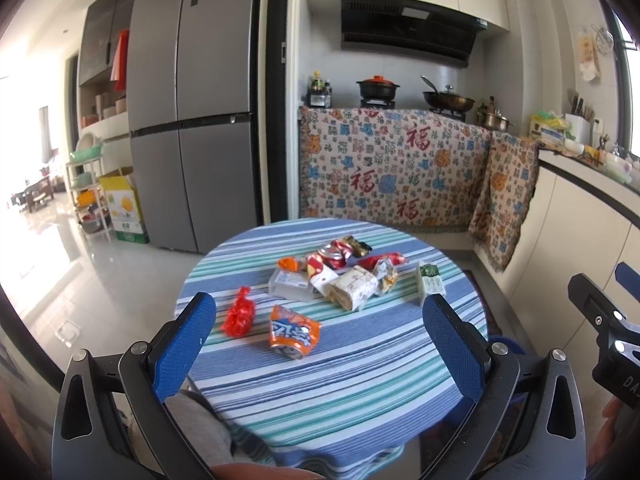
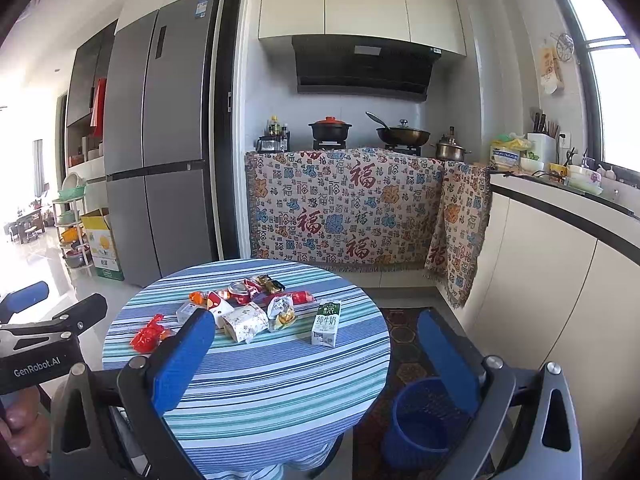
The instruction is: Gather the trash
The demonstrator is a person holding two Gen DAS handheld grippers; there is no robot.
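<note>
we hold the left gripper [image 1: 319, 336] and right gripper [image 2: 316, 360] open and empty; all trash [image 2: 244, 312] lies on the tabletop [image 2: 280, 392], the blue bin [image 2: 416, 420] looks unfilled, so collection has not begun.

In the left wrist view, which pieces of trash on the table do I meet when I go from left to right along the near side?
Red plastic bag → orange snack packet → rolled white paper wrapper → green and white milk carton. The pile behind them overlaps too much to order.
</note>
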